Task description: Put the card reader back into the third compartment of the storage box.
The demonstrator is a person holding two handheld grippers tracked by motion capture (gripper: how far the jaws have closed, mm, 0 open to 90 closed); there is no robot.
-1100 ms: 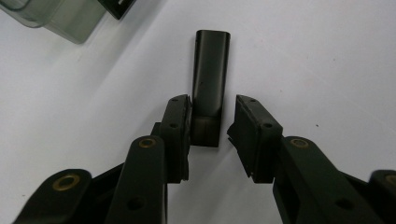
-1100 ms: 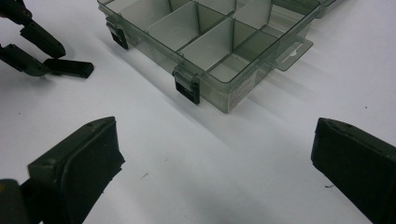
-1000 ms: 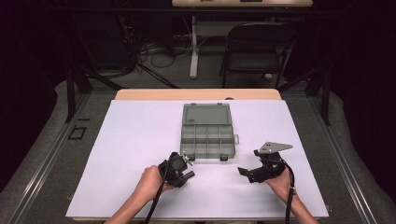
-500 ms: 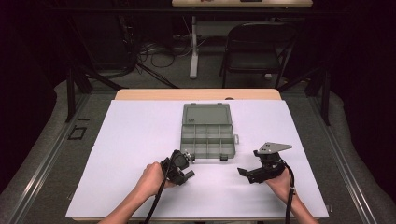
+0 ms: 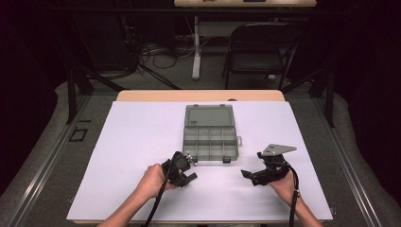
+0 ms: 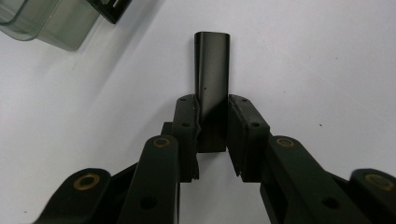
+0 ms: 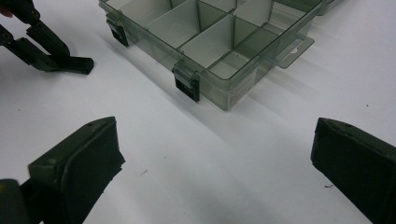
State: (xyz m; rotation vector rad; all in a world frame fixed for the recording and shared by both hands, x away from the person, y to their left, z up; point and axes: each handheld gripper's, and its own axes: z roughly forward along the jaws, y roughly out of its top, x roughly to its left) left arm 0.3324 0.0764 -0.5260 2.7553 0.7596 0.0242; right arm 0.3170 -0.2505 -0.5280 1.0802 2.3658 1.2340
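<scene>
Left gripper (image 6: 212, 140) closes on a dark bar beside the open compartment box

At left, the jaws have just been closing, and their pads now press both sides of a flat black bar (image 6: 212, 70) lying on the white table (image 5: 132, 142), just off the near edge of the compartment box (image 5: 209, 137) — a grip that looks ready for a lift. The bar's long axis runs straight out between the jaws, rounded end pointing away. At right, the right gripper (image 7: 210, 154) rests with jaws spread wide, holding nothing.
</scene>
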